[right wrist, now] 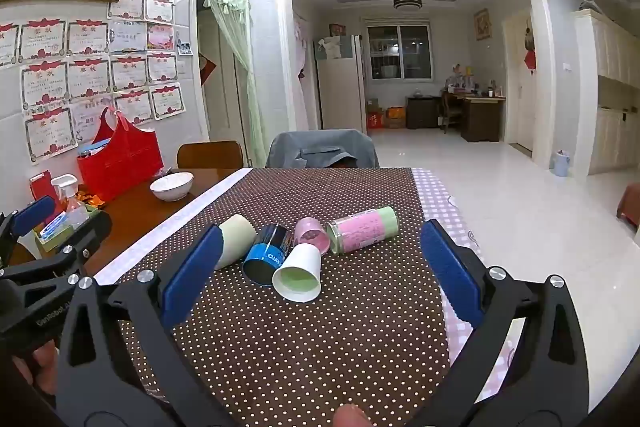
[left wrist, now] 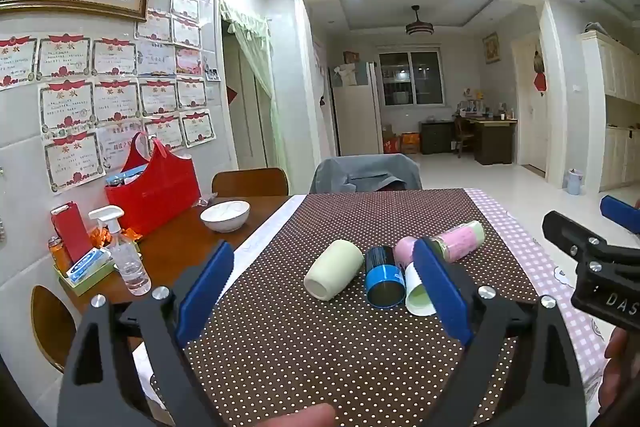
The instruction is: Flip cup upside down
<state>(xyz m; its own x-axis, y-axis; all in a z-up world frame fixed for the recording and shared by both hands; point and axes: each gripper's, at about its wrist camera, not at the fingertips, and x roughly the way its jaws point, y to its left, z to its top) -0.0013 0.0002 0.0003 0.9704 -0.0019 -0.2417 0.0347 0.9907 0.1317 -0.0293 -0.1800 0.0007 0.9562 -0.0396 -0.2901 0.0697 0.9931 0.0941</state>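
Here both the left gripper (left wrist: pixel 324 279) and right gripper (right wrist: pixel 320 267) gape empty; best pinch one lying cup (right wrist: pixel 298 277) mid-wall, then turn it rim-down.

I'm seeing both grippers, left gripper (left wrist: pixel 324 291) and right gripper (right wrist: pixel 320 267), wearing black frames, blue finger pads (left wrist: pixel 206 291), silver screws, white lettering.

A brown wooden tabletop (left wrist: pixel 180 247) is carrying a dotted brown cloth (left wrist: pixel 320 339) and a pink checked cloth (left wrist: pixel 532 259). Five cups are lying on their sides on the dotted cloth: a cream cup (left wrist: pixel 332 269), a blue cup (left wrist: pixel 383 281), a white paper cup (right wrist: pixel 298 273), a small pink cup (right wrist: pixel 313 233) and a pink-and-green cup (right wrist: pixel 362 229). A white bowl (left wrist: pixel 225 215), a spray bottle (left wrist: pixel 126 257) and a red bag (left wrist: pixel 154 189) are sitting on the bare wood.
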